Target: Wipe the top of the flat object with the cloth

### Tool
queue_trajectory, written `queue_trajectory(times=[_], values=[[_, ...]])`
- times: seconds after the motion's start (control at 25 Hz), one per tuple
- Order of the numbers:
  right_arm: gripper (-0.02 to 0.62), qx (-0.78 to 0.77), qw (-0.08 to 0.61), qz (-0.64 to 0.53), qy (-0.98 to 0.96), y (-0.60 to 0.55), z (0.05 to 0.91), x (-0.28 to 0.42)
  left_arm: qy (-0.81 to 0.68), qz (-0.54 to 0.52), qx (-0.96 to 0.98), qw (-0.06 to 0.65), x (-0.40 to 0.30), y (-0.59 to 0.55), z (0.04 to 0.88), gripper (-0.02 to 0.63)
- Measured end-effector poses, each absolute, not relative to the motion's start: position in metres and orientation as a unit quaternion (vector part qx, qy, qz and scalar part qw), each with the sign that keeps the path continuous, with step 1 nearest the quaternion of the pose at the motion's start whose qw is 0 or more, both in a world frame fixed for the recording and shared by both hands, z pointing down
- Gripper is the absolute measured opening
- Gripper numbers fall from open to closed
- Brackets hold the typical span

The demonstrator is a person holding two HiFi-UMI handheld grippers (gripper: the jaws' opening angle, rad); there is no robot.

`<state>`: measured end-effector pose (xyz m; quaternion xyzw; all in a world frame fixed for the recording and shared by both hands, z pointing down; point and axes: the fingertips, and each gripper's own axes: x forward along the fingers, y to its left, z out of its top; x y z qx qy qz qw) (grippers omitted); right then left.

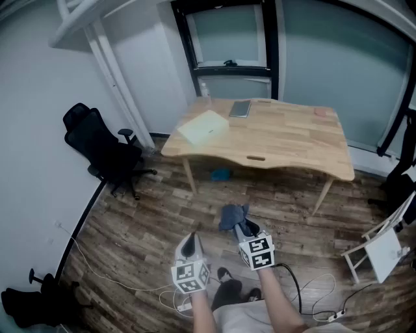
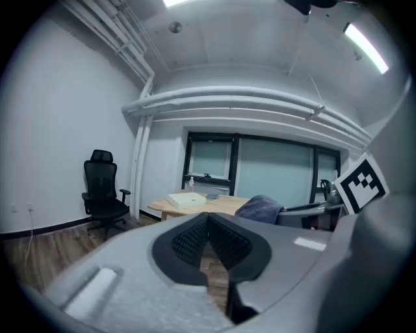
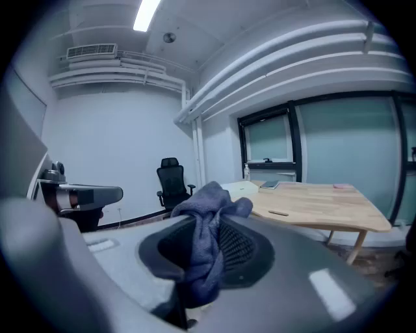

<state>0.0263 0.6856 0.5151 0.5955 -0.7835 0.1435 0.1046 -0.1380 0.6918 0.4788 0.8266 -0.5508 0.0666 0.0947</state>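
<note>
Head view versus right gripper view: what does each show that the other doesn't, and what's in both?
Head view only: a blue item under the table, floor cables, a white chair. Right gripper view only: the right gripper seen close, jaws clamped on the cloth, a ceiling light, an air vent. Both: the cloth, the table, the black office chair.
</note>
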Motion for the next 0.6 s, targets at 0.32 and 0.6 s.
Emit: queue_trajectory(times=[0.32, 0.6], values=[[0.092, 0.579, 0.105, 0.144, -0.795, 0.685, 0.519, 0.030, -0.545, 0.071, 0.830, 0.092, -0.124, 0.686, 0.483, 0.008], [0.092, 0.570, 0.114, 0.161, -0.798, 0.661, 0.532, 0.034, -0.533, 0.059, 0.841, 0.067, -0.117, 0.655, 0.477, 0.008]])
